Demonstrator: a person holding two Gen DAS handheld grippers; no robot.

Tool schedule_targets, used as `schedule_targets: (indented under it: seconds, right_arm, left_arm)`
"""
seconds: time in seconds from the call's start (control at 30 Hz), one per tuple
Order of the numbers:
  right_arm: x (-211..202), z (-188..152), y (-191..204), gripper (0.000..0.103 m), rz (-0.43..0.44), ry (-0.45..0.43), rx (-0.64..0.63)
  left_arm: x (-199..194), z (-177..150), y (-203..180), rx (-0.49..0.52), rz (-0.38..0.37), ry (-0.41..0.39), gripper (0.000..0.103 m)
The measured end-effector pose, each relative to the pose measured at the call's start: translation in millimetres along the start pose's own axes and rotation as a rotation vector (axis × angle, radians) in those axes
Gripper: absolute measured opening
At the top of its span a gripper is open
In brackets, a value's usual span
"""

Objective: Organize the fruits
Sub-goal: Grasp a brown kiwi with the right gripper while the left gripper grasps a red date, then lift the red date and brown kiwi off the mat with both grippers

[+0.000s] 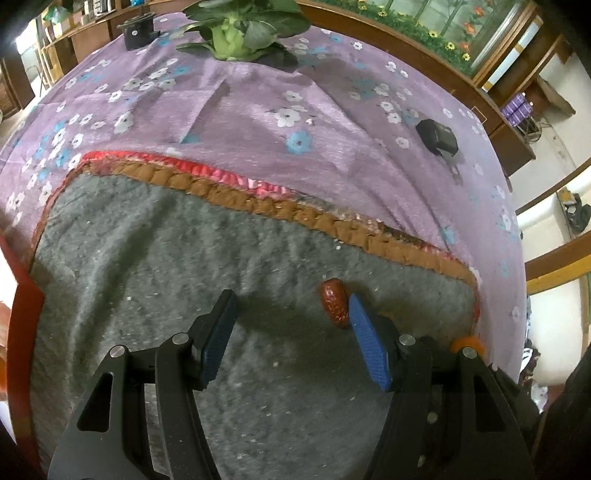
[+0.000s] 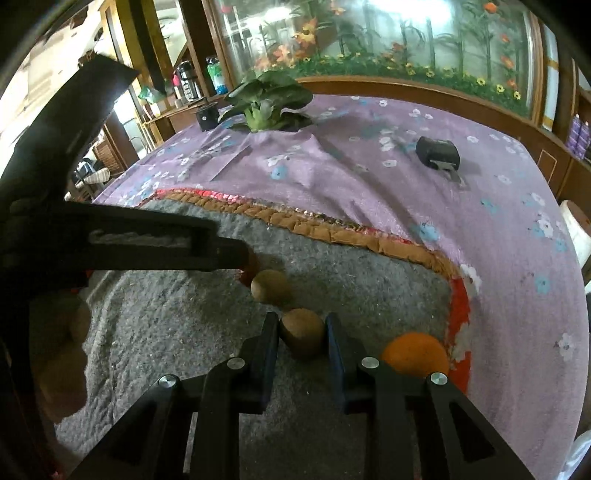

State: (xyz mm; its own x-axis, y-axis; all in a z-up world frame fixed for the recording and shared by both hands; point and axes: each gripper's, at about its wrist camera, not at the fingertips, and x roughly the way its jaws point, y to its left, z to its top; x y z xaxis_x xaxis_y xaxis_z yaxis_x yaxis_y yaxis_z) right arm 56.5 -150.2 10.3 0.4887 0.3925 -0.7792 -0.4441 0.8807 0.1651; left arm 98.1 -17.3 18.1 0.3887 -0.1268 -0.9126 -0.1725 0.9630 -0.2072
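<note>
My left gripper is open over the grey felt mat; a red date lies on the mat just inside its right fingertip. An orange peeks out behind the right finger. My right gripper is shut on a brown kiwi-like fruit resting on the mat. A second brown fruit lies just beyond it. An orange sits right of the right finger. The left gripper's arm crosses the right wrist view, its tip hiding most of the date.
A purple flowered cloth covers the table around the mat. A leafy green vegetable, a black cylinder and a black box-like object lie on it further back. More brown shapes blur at the mat's left edge.
</note>
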Motion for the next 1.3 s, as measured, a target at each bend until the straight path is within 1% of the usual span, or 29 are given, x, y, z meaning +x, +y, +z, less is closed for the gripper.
schedule_targets:
  seconds: [0.1,0.27,0.4,0.47,0.53,0.57,0.63,0.67,0.7,0.77,0.87,0.97,1.07,1.13,1.3]
  right_arm:
    - [-0.9,-1.0,-1.8,0.025,0.014,-0.002,0.007]
    - [-1.8,-0.7,-4.4,0.025,0.034,-0.003,0.020]
    - [-0.8,-0.2,-3.2,0.025,0.032,0.000,0.013]
    - [-0.9,-0.3,-3.4,0.025,0.034,0.000,0.015]
    - [-1.0,-0.6,-2.3,0.025,0.032,0.001,0.010]
    - [-1.2,-0.3,-3.6,0.025,0.033,0.001,0.012]
    - [-1.0,-0.5,-2.5,0.025,0.033,0.003,0.006]
    - [-1.1,-0.9,-2.5,0.025,0.032,0.003,0.006]
    - [-1.1,-0.8,-2.5,0.025,0.033,0.003,0.007]
    - [-1.5,-1.1,-1.8,0.025,0.037,0.004,0.007]
    - [-2.0,-1.7,-1.4,0.025,0.040,0.004,0.006]
    - [-5.6,-2.2,0.9,0.025,0.065,-0.004,0.005]
    - [-8.5,-0.2,4.7,0.025,0.079,-0.016,0.014]
    - [-10.7,0.7,11.1,0.025,0.072,-0.017,0.007]
    - [-18.5,-0.3,35.0,0.025,0.080,-0.028,-0.018]
  left_arm:
    - [1.4,0.5,-4.1,0.003,0.018,-0.003,0.063]
    - [0.0,5.3,-2.6,-0.027,-0.002,0.008,0.063]
    - [1.4,3.8,-10.1,0.000,0.016,0.000,0.063]
    - [2.6,2.9,-13.7,0.005,-0.005,0.003,0.063]
    - [5.4,2.3,-17.2,0.015,-0.006,0.008,0.056]
    - [5.7,1.6,-18.4,0.020,0.005,-0.002,0.048]
    - [6.6,1.2,-17.5,0.025,0.031,-0.013,0.039]
    - [5.9,1.2,-15.5,0.024,0.018,-0.014,0.034]
    - [5.2,1.5,-12.3,0.023,-0.001,-0.012,0.032]
    - [3.2,1.6,-6.9,0.016,-0.048,-0.005,0.017]
    - [-0.4,-1.3,-1.8,0.018,-0.071,-0.002,0.017]
    - [-6.6,-5.0,5.6,0.013,-0.088,-0.001,0.016]
    - [-18.4,-8.9,16.1,0.022,-0.072,-0.023,0.016]
    - [-27.7,-13.5,24.9,0.029,-0.067,-0.037,0.016]
    - [-46.4,-26.1,48.6,0.032,-0.052,-0.069,0.016]
